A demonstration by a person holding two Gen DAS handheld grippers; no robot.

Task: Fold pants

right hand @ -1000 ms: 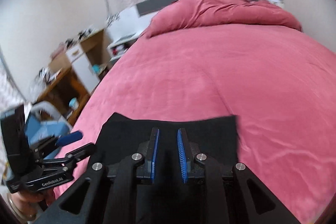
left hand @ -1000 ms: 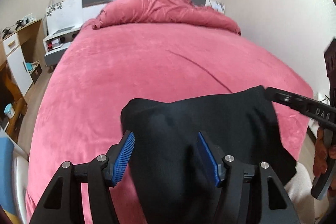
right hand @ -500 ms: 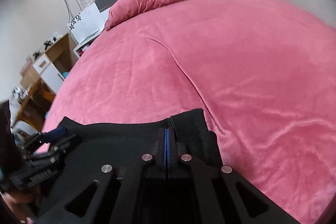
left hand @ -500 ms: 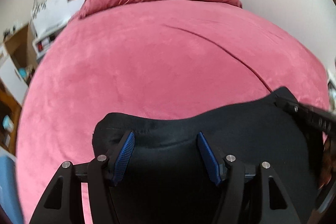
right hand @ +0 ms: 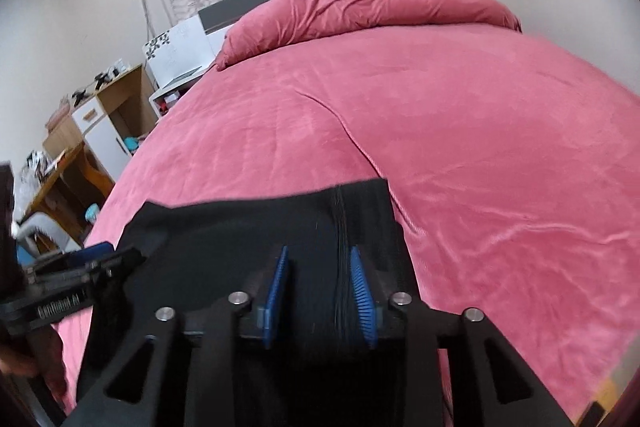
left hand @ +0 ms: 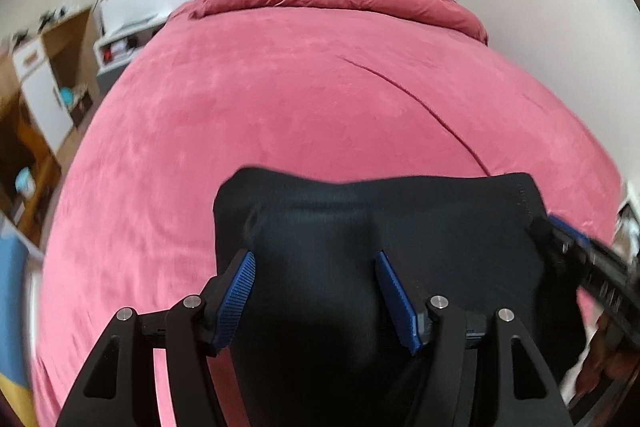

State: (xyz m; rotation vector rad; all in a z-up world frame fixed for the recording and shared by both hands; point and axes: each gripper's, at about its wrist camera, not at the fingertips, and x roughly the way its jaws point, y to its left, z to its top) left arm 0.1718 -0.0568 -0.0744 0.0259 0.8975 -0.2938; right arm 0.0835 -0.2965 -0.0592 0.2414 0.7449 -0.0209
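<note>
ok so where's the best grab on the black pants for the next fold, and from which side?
Probably the far corners of the black pants, where the straight edge lies flat on the red bedspread. Come from the near side, over the cloth, one gripper per corner. The right gripper sits near the seamed right corner with its jaws opening; the left gripper stands wide around a raised hump.

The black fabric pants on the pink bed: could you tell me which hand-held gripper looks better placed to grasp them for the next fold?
Probably the left hand-held gripper: its jaws straddle a raised bunch of the black fabric pants.
</note>
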